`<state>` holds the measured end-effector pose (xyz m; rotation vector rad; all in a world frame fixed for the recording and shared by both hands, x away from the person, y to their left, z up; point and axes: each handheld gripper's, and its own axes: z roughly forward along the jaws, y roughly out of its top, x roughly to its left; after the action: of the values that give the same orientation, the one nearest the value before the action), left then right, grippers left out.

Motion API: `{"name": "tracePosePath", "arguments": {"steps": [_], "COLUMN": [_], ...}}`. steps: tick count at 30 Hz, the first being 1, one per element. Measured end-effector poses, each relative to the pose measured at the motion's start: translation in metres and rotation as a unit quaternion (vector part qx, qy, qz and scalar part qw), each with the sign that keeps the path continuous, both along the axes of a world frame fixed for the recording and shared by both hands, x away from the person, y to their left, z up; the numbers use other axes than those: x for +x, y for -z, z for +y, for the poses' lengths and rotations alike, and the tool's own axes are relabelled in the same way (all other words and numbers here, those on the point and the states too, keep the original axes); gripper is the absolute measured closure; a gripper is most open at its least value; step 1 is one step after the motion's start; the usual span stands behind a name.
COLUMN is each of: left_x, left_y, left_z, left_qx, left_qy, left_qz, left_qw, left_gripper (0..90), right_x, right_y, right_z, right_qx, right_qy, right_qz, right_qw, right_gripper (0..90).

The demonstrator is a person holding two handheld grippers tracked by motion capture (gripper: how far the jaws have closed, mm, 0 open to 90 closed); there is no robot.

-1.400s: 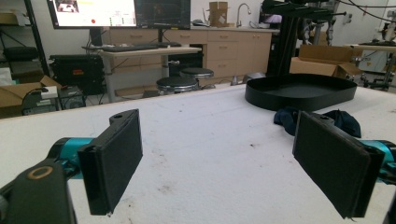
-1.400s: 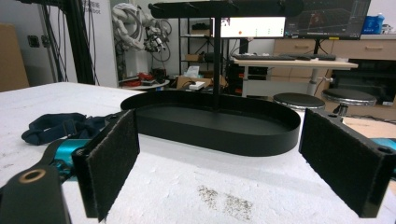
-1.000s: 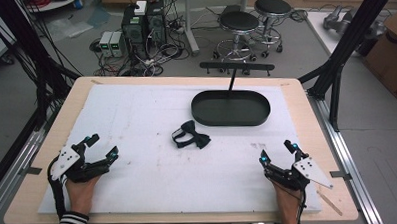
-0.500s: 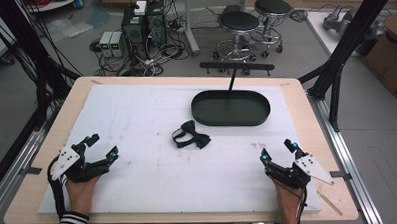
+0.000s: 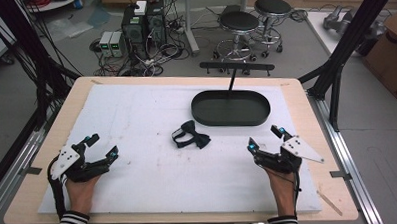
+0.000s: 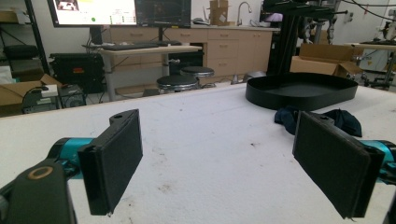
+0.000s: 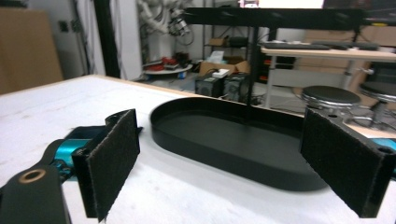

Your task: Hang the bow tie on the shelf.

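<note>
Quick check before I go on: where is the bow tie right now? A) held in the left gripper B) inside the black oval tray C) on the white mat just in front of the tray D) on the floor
C: the bow tie lies on the white mat, close to the black oval tray but outside it, and both grippers stand open, apart from it.

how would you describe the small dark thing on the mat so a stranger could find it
On the white mat covering the table, find the black oval tray. Just in front of its left end lies a bow tie, small, dark and crumpled fabric, unlike the rigid tray.
</note>
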<state>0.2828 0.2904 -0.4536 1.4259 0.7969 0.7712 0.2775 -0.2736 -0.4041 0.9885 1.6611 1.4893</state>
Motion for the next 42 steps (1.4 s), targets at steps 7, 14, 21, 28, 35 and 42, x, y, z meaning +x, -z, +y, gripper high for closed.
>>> {"name": "tracePosePath", "arguments": {"steps": [7,14,21,28,35,42], "left_x": [0.000,0.000,0.000,0.000,0.000,0.000], "left_y": [0.000,0.000,0.000,0.000,0.000,0.000], "left_z": [0.000,0.000,0.000,0.000,0.000,0.000], "left_qx": [-0.001,-0.003,-0.002,-0.002,-0.002,-0.002], "left_qy": [-0.001,-0.002,-0.002,-0.003,-0.002,-0.002], "left_qz": [0.001,0.002,0.001,0.002,0.001,0.001], "left_qw": [1.0000,1.0000,1.0000,1.0000,1.0000,1.0000], "left_gripper": [16.2,16.3,16.2,16.2,16.2,16.2], "right_x": [0.023,0.036,0.051,0.065,0.075,0.086], "right_y": [-0.023,-0.030,-0.033,-0.039,-0.046,-0.040], "right_z": [0.038,0.054,0.068,0.083,0.103,0.113], "right_qx": [-0.035,-0.054,-0.069,-0.077,-0.098,-0.121], "right_qy": [-0.041,-0.062,-0.096,-0.122,-0.148,-0.159], "right_qz": [0.037,0.070,0.115,0.148,0.170,0.202], "right_qw": [0.9979,0.9941,0.9863,0.9785,0.9693,0.9587], "right_gripper": [11.4,11.4,11.4,11.4,15.0,22.7]}}
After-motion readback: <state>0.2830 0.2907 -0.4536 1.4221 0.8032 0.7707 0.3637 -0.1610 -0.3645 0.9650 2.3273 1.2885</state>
